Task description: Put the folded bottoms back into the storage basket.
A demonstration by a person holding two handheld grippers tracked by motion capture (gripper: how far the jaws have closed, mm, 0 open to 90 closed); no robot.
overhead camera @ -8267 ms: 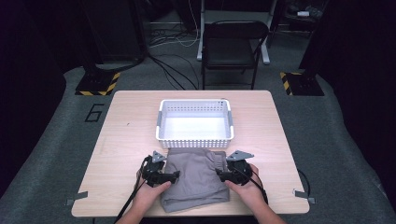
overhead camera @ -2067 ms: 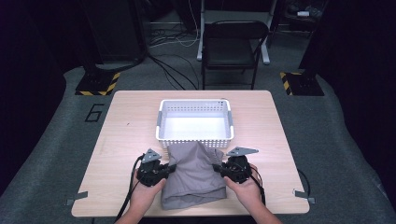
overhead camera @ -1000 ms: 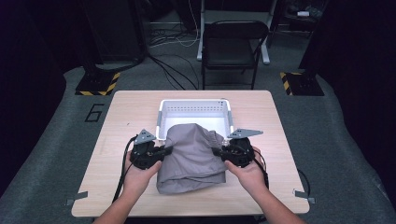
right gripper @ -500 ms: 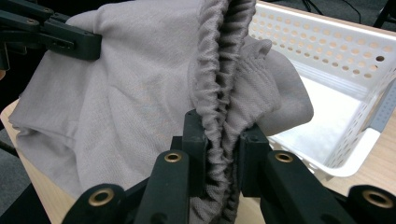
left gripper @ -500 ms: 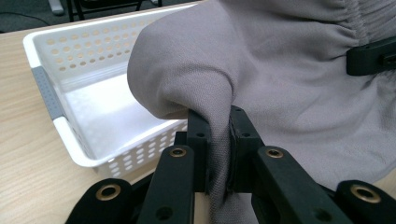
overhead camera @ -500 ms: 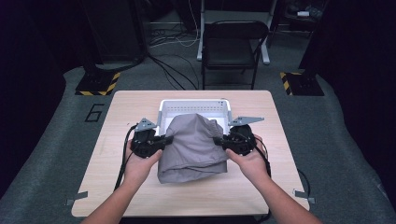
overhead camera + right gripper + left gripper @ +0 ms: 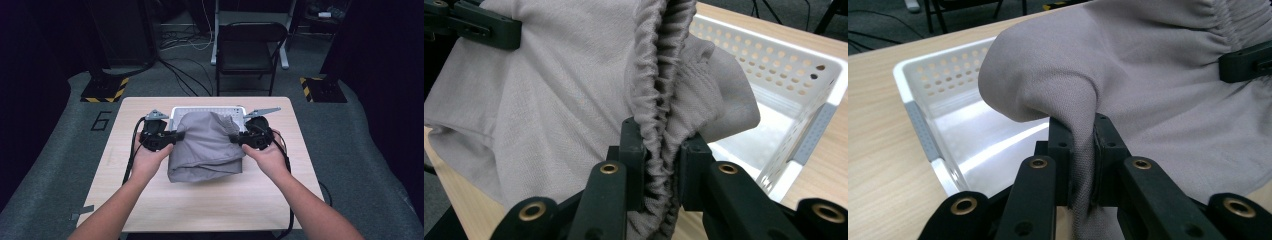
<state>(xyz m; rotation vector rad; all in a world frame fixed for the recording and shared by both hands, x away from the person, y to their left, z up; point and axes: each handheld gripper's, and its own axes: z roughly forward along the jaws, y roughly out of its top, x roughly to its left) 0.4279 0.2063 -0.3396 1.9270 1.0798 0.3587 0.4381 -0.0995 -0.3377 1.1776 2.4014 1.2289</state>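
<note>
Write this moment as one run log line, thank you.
left gripper: shut on grey garment | right gripper: shut on waistband | garment above white basket

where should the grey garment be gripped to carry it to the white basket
Grip the grey garment at its two opposite side edges, coming in level from left and right. The right hand-held gripper bites the thick gathered waistband; the left hand-held gripper pinches a folded edge. Spread so, it hangs evenly over the white basket.
</note>
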